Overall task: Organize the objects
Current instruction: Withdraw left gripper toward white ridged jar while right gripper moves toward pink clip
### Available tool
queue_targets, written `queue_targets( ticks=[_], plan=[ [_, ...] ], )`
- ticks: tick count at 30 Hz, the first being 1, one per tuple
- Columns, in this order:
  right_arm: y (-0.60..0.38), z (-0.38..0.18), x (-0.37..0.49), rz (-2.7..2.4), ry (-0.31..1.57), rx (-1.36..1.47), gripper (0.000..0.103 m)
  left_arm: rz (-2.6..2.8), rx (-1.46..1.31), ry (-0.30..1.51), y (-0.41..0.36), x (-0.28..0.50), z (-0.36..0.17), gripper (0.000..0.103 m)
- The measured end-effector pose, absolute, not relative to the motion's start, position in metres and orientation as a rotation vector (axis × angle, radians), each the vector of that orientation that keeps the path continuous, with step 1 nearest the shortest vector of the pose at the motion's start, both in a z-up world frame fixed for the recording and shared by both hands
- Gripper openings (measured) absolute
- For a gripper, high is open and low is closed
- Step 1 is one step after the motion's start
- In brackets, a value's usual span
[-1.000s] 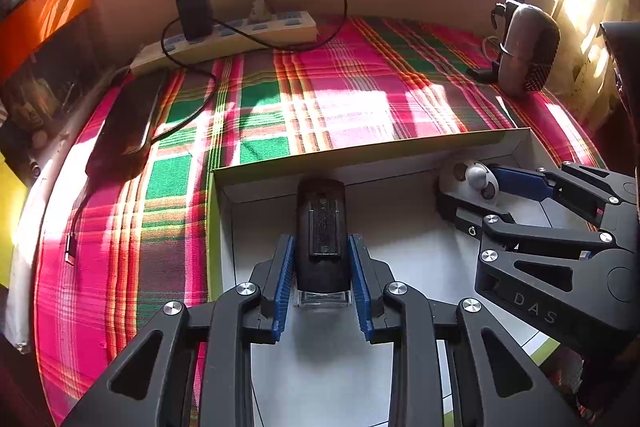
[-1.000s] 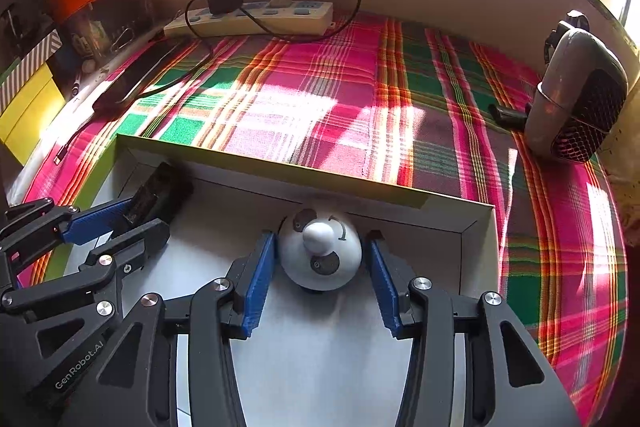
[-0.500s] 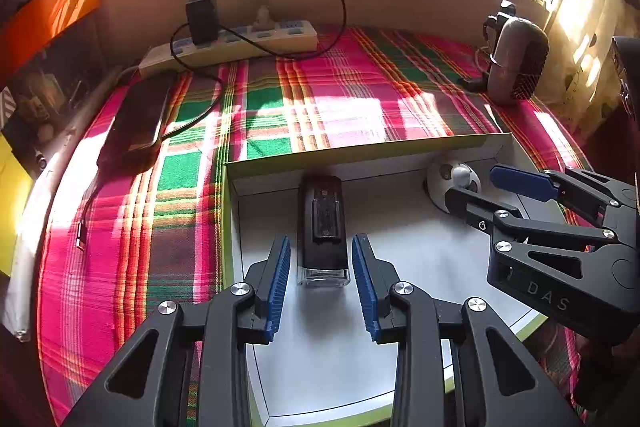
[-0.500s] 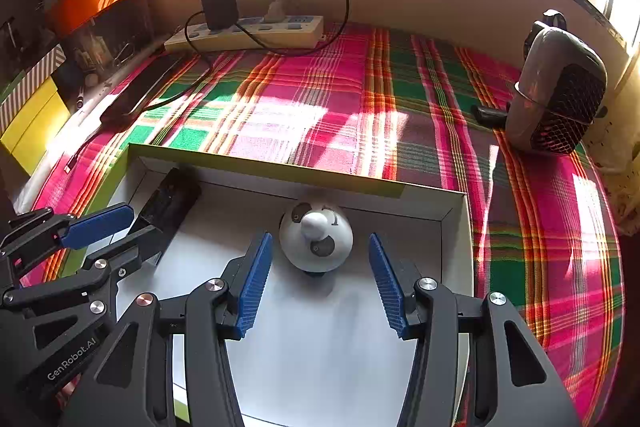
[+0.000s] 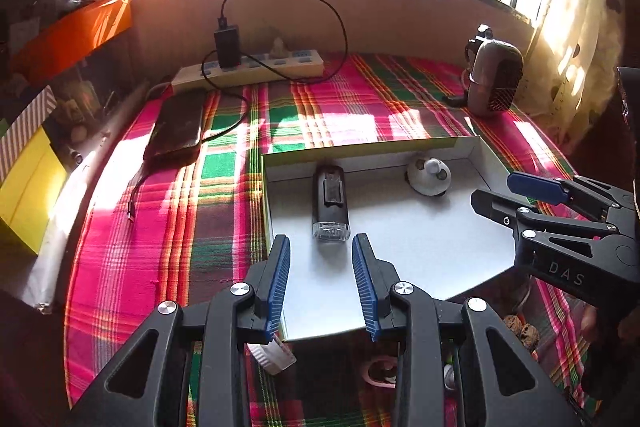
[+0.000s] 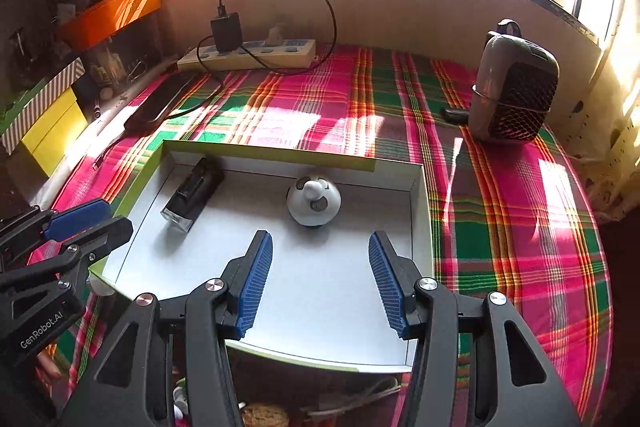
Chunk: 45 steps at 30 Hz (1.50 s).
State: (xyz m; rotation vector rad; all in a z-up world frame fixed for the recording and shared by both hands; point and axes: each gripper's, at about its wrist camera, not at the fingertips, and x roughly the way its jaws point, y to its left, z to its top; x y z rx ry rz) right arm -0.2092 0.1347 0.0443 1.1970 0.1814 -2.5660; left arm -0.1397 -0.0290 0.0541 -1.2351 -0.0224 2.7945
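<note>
Both grippers have backed off and up from the shallow white cardboard box with the green rim (image 5: 472, 143) since 1 second ago: the left gripper (image 5: 322, 281), then clamped on the black rectangular bike light with a clear lens (image 5: 330, 201), has just been opening and now hangs apart from it with nothing between its blue ribbed fingers (image 5: 276, 283); the right gripper (image 6: 318, 281), then straddling the white dome-shaped toy with grey spots (image 6: 314, 201), stands wide and empty, drawn back short of it. Both objects lie inside the box, the light at the left by the far wall, the toy right of it, well apart from each other. The box sits on the bench's pink-and-green plaid cloth (image 5: 168, 227). Risks, as I judge them: the dome toy looks free to roll if the box gets nudged; small items at the bench's near edge, a white ribbed cap (image 5: 272, 357) and walnuts (image 5: 520, 327), lie under the grippers and could be knocked off when reaching next; the black charger cable (image 6: 316, 11) could snag a sweep toward the back.
</note>
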Motion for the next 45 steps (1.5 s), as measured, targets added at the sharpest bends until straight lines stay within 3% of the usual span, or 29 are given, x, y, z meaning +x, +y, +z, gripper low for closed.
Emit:
queue_targets(
  ticks=[23,45],
  plan=[
    [0.172,0.041,-0.088,-2.535,0.106,1.042,0.052,2.830,-1.235,-0.164,-0.075,-0.039,0.030,0.032],
    [0.141,-0.001,-0.067,-2.341,0.184,1.115,0.052,2.748,-1.323,-0.159,-0.069,-0.035,0.003,0.033]
  ],
)
